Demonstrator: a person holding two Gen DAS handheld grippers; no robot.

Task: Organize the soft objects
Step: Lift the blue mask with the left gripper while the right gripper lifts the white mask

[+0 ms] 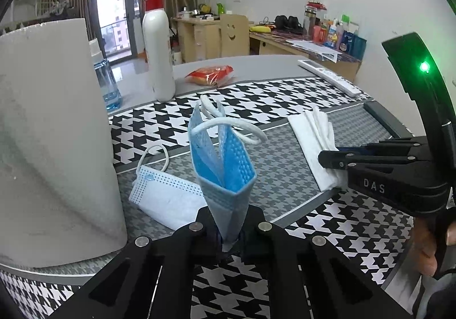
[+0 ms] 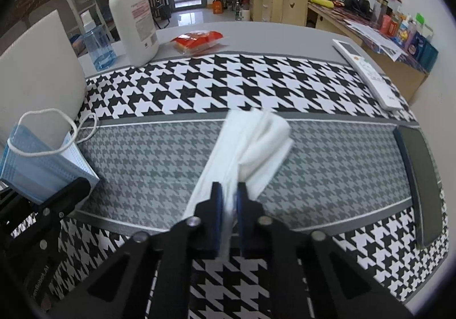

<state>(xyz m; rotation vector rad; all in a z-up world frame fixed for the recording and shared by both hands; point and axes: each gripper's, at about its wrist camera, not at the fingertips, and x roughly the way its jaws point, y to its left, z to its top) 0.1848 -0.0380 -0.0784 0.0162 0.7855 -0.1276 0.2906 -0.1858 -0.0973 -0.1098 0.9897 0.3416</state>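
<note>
My left gripper (image 1: pixel 229 229) is shut on a folded blue face mask (image 1: pixel 223 165) and holds it upright above the mat; it also shows in the right wrist view (image 2: pixel 42 165). A second, pale mask (image 1: pixel 168 196) lies flat on the grey mat beside it. My right gripper (image 2: pixel 228 199) is shut on the near end of a folded white tissue (image 2: pixel 250 145), which stretches away over the grey mat; the tissue also shows in the left wrist view (image 1: pixel 313 142) with the right gripper (image 1: pixel 330 161) at its near end.
A white paper roll (image 1: pixel 54 142) stands close on the left. Behind it are a blue bottle (image 1: pixel 109 85), a white pump bottle (image 1: pixel 158 54) and a red snack pack (image 1: pixel 211 74). A remote (image 2: pixel 367 74) and a dark phone (image 2: pixel 419 173) lie on the right of the houndstooth mat (image 2: pixel 199 85).
</note>
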